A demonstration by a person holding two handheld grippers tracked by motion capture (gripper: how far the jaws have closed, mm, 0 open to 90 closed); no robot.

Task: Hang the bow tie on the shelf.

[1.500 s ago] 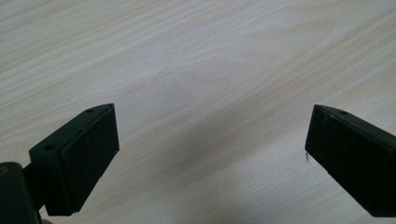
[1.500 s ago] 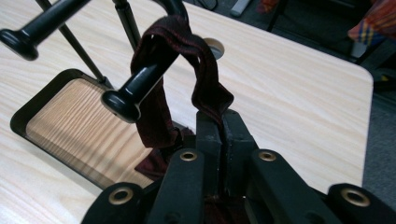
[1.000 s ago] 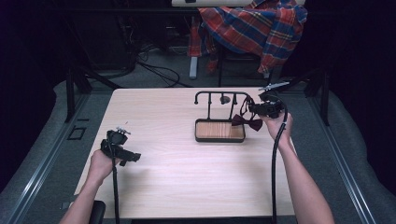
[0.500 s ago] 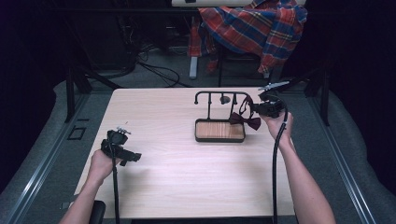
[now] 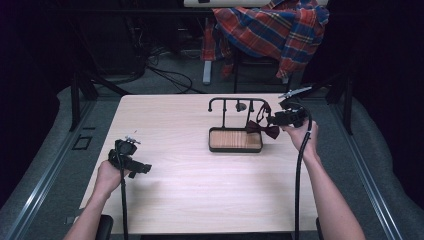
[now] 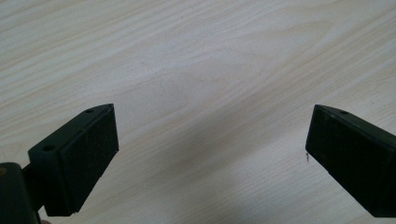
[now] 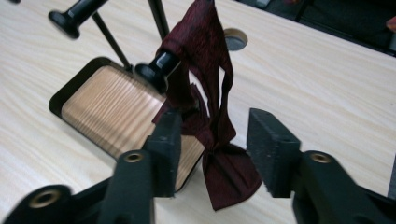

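Observation:
A dark red bow tie [image 5: 262, 129] [image 7: 205, 93] hangs by its strap from a knobbed arm [image 7: 156, 70] of a black stand [image 5: 235, 102]. It dangles over the right end of the stand's wooden tray [image 5: 235, 148] [image 7: 58, 100]. My right gripper [image 5: 272, 120] [image 7: 212, 135] is level with the tie. Its jaws have just been opening and now stand on either side of the tie without pinching it. My left gripper [image 5: 142, 168] [image 6: 210, 154] rests low over the bare table at the near left, open wide and empty.
The light wooden table [image 5: 200, 190] has a round cable hole [image 7: 235, 39] beyond the stand. Behind the table, a plaid cloth [image 5: 272, 25] drapes over a chair and cables [image 5: 165, 75] lie on the floor. Dark rails flank both table sides.
The right gripper's jaws have come apart around the bow tie, which stays hanging at the stand. The left hand has not moved.

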